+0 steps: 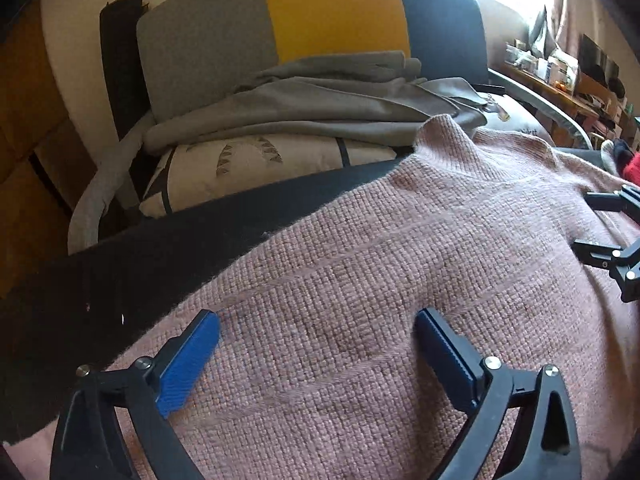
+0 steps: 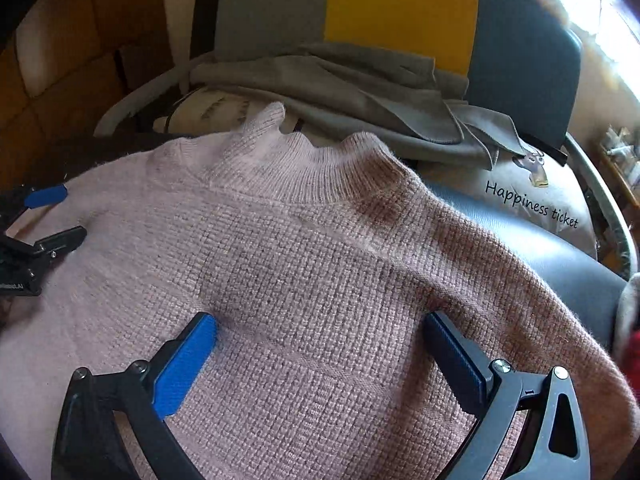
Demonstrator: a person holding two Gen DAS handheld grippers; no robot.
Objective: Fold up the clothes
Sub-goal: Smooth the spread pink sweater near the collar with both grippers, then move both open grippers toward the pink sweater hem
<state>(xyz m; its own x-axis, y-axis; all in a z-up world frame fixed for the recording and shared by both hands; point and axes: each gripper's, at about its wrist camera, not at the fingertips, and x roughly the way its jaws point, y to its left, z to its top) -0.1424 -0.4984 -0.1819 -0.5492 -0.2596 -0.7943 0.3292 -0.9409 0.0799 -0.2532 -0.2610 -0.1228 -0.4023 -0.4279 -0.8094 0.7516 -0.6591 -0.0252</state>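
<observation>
The pink sweater (image 2: 320, 248) lies spread on a dark chair seat (image 1: 168, 256), collar far. Both tools, left (image 1: 318, 334) and right (image 2: 320, 338), gape wide, holding nothing (a shallow pinch could snag loose knit).

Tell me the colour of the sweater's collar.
Dusty pink ribbed knit collar; clearest in the right wrist view.

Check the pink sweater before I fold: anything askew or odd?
The pink sweater lies mostly flat, but its ribbed collar is wavy, with one lobe sticking up at the left. The grey garments behind are loosely heaped. Nothing looks damaged.
</observation>
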